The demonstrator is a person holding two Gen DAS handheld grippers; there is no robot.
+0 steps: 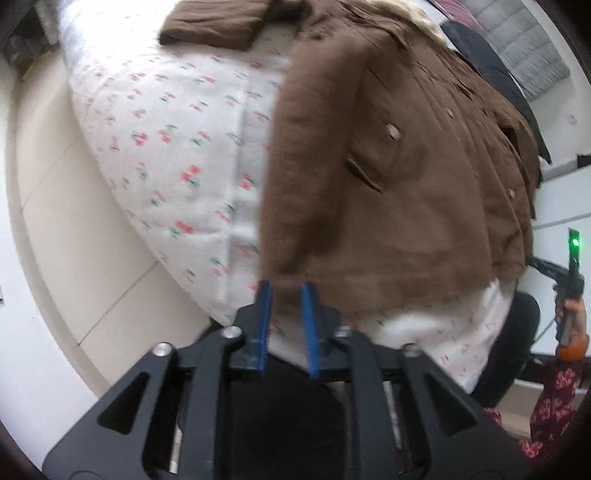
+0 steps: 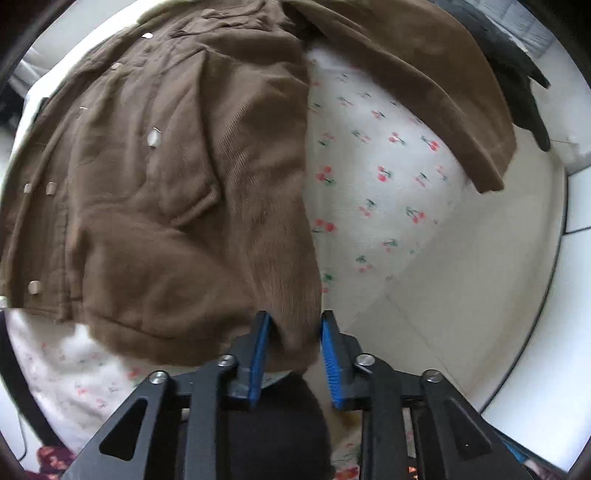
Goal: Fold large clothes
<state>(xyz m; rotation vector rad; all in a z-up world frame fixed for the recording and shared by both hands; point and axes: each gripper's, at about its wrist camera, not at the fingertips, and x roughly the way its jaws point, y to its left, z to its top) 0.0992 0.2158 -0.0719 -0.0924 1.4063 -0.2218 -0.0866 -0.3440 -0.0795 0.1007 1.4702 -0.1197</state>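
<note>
Coat: brown corduroy coat (image 1: 399,177) lay spread front-up on the bed (image 1: 177,147), pale buttons and a slanted pocket flap showing; hem at the near edge.
Bed: white cover with a red cherry print, tiled floor (image 1: 74,236) beside it.
Left gripper (image 1: 287,295): blue pads a narrow gap apart, at the coat's near-left hem corner; hem edge sat right at the tips, blurred, so could not tell if fabric was pinched.
Right gripper (image 2: 293,325): blue pads apart, a fold of the coat's near-right hem corner between them; pads did not look pressed onto it.
Left view only: folded brown sleeve (image 1: 214,22) at far left on the bed; the other gripper held up at far right, green light lit.
Right view only: other sleeve (image 2: 424,81) stretched out to the right across the cover; dark garment (image 2: 517,74) far right.
</note>
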